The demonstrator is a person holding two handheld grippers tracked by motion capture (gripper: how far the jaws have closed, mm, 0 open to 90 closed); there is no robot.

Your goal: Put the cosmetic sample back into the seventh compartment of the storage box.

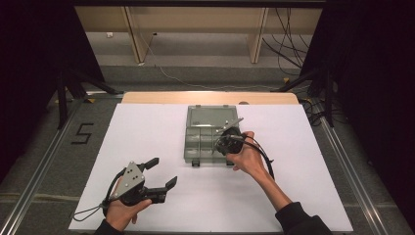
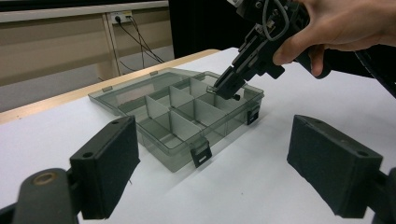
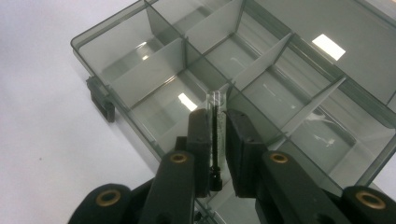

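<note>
One clear grey compartment box (image 1: 211, 134) lies open on one white table sheet (image 1: 147, 132), with one lid (image 1: 212, 117) folded back flat behind it. Two dark latches (image 2: 201, 152) show on its front wall. There are two handheld grippers, the left gripper (image 1: 162, 172) and the right gripper (image 3: 217, 135), each with two black jaws and each carried by one hand, and one thin clear divider strip (image 3: 217, 103) stands between the right one's jaws.
</note>
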